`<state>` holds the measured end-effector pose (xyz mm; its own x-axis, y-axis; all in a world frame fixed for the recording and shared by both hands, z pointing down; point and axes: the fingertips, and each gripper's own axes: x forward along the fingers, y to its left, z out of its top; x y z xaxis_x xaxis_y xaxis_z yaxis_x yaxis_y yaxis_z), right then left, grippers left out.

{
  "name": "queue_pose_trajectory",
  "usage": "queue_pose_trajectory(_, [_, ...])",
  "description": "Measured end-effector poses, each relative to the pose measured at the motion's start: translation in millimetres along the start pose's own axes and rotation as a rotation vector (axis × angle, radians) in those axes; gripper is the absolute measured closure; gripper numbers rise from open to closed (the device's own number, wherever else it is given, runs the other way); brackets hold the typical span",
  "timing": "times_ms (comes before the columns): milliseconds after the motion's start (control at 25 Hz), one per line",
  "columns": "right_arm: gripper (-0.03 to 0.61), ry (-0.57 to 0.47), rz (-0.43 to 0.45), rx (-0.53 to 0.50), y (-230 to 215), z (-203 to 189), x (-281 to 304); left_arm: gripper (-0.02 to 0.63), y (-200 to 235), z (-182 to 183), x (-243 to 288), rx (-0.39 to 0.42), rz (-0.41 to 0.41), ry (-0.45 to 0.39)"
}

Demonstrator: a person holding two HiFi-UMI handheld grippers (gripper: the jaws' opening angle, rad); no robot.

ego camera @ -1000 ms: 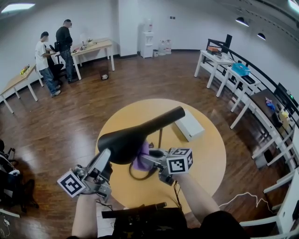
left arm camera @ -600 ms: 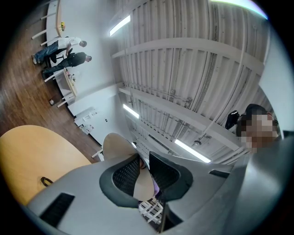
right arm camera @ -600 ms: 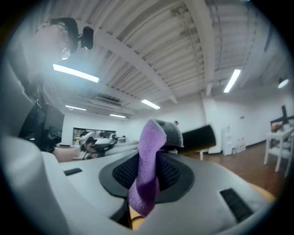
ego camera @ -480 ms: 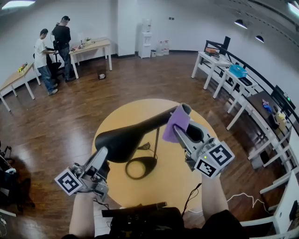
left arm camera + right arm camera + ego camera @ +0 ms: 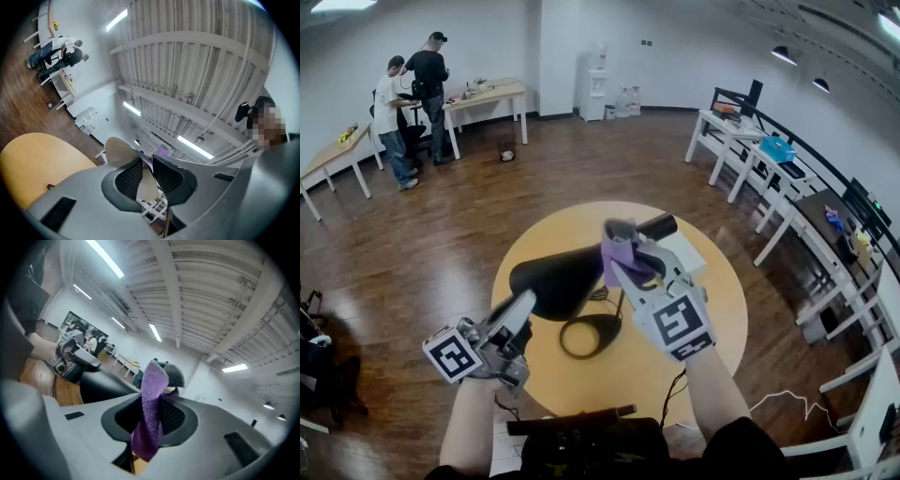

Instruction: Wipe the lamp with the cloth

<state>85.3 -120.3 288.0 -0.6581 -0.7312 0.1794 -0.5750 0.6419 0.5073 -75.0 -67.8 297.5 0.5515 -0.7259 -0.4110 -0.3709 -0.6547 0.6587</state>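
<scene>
A black desk lamp (image 5: pixel 555 278) stands on the round yellow table (image 5: pixel 717 314), its arm sloping up to the right and its ring base (image 5: pixel 591 335) below. My left gripper (image 5: pixel 523 306) is shut on the rim of the lamp head, seen as a thin pale sheet (image 5: pixel 140 180) between its pads. My right gripper (image 5: pixel 623 246) is shut on a purple cloth (image 5: pixel 617 258) and holds it against the top of the lamp arm, near its upper end. In the right gripper view the cloth (image 5: pixel 151 404) hangs folded between the jaws, with the lamp head (image 5: pixel 103 385) behind it.
A white box (image 5: pixel 686 251) lies on the table behind the lamp arm. A black cable (image 5: pixel 675 389) runs off the table's near edge. Two people (image 5: pixel 412 94) stand by desks at the far left. White tables (image 5: pixel 769 155) line the right wall.
The right gripper has risen with the cloth from under the lamp head to the top of the lamp arm and has rolled over. The left gripper keeps its hold.
</scene>
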Motion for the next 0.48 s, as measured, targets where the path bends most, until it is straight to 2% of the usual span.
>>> queue_pose_trajectory(200, [0.488, -0.007, 0.165, 0.016, 61, 20, 6, 0.547, 3, -4, -10, -0.069, -0.036, 0.002])
queue_pose_trajectory(280, [0.488, -0.009, 0.239, -0.001, 80, 25, 6, 0.543, 3, -2, -12, -0.053, -0.05, 0.019])
queue_pose_trajectory(360, [0.488, -0.002, 0.272, -0.033, 93, 28, 7, 0.543, 3, 0, -11, -0.05, -0.065, 0.044])
queue_pose_trajectory(480, [0.488, 0.006, 0.285, -0.066, 113, 35, 6, 0.545, 4, 3, -16, -0.09, -0.093, 0.071])
